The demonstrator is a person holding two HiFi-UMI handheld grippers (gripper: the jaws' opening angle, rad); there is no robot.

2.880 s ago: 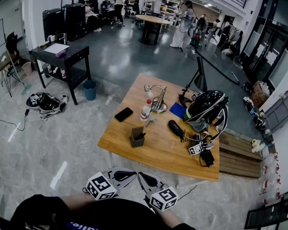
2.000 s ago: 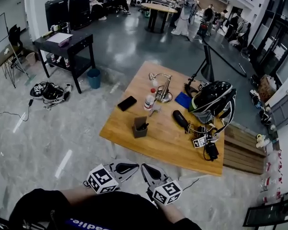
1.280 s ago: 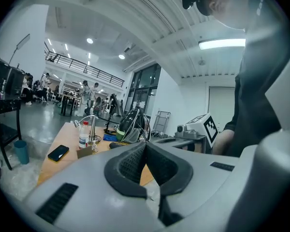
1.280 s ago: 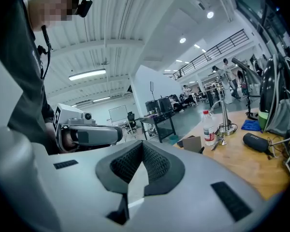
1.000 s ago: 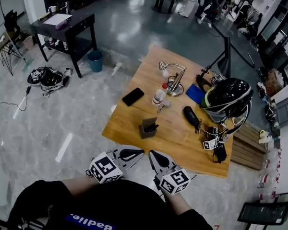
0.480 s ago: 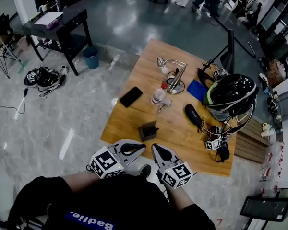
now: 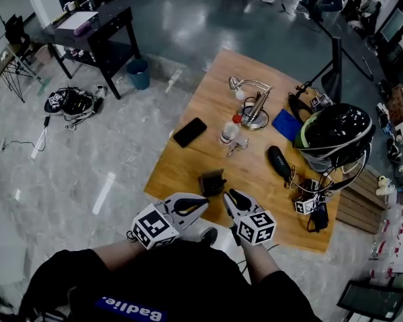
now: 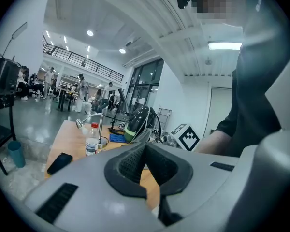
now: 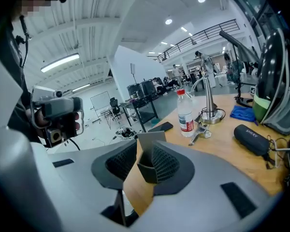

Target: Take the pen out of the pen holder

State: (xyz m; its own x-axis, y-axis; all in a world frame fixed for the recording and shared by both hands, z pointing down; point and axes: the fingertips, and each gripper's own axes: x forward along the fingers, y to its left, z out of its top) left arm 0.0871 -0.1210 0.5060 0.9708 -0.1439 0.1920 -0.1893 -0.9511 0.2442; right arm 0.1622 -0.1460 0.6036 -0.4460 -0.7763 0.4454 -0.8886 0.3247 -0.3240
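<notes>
Right gripper (image 7: 231, 194) has just been easing its jaws apart to a narrow gap, with nothing pinched. The pen holder (image 7: 213, 182) stands just off its tips at eleven o'clock, near the wooden table's (image 7: 188, 161) close edge. The pen itself I can't make out. Left gripper (image 7: 201, 204), jaws together and empty, sits at the holder's seven o'clock.

Dark grey pen holder (image 7: 212, 182) upright near wooden table's (image 7: 188, 163) front edge; pen not discernible.
</notes>
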